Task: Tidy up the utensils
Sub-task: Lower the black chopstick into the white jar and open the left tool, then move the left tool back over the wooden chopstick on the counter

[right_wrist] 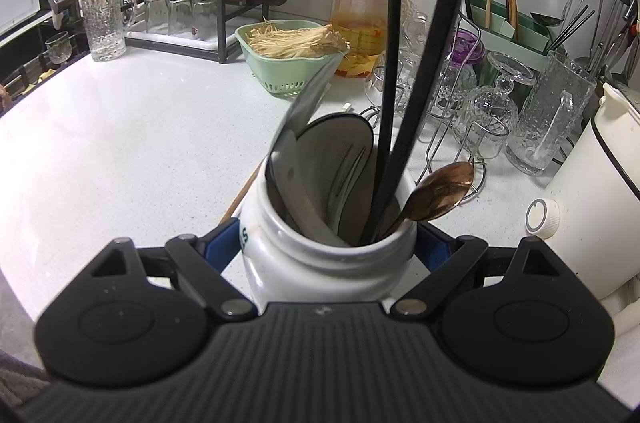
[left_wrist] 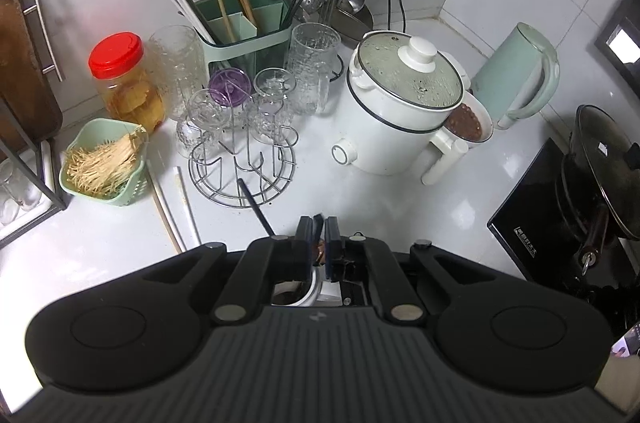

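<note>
My right gripper is shut on a white ceramic jar, with a blue pad on each side of it. In the jar stand a metal spatula, a slotted turner, a copper spoon with its bowl up, and two long black handles. My left gripper hovers just above the jar, shut. A coppery glint shows between its pads, and I cannot make out whether they pinch anything. One black handle pokes out to its left. Two loose chopsticks lie on the counter.
A green caddy with chopsticks stands at the back. In front of it is a wire rack of glasses. A white electric pot, a pale kettle and a black stove are to the right. A green basket and a red-lidded jar are on the left.
</note>
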Motion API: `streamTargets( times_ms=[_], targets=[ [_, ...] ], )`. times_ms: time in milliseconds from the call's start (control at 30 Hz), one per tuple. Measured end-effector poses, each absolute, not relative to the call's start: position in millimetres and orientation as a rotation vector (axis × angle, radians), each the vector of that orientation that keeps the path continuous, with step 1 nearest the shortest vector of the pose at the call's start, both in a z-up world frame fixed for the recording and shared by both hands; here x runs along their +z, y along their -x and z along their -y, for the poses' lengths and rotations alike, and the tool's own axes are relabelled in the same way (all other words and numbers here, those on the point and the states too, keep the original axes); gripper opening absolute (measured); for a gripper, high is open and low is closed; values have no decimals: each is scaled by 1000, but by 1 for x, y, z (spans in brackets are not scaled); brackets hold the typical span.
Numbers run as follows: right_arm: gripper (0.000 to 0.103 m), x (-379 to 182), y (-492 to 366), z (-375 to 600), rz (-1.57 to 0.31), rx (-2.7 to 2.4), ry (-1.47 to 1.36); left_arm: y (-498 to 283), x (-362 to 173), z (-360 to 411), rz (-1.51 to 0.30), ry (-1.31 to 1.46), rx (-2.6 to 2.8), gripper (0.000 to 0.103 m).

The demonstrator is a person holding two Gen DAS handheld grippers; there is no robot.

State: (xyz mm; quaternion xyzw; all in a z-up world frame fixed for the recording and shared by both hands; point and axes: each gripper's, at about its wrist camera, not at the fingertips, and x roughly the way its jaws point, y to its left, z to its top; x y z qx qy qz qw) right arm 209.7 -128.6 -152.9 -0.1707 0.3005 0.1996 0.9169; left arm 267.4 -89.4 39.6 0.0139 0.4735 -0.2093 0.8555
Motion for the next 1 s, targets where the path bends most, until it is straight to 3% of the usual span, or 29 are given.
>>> streamTargets(
  times_ms=[67, 200, 600, 1000],
  targets=[
    [92, -153, -210, 129, -619, 409, 350, -265, 43, 85, -986, -14, -435, 7],
    [92, -153, -210, 127, -621, 404, 348, -255, 52, 76, -933, -7, -407, 24],
    [92, -153, -210, 123, -625, 375, 334, -222, 74, 40, -778, 16, -311, 25],
    [92, -155, -205, 127, -598, 362, 309, -190, 32, -17, -726, 86, -81, 25]
  ],
)
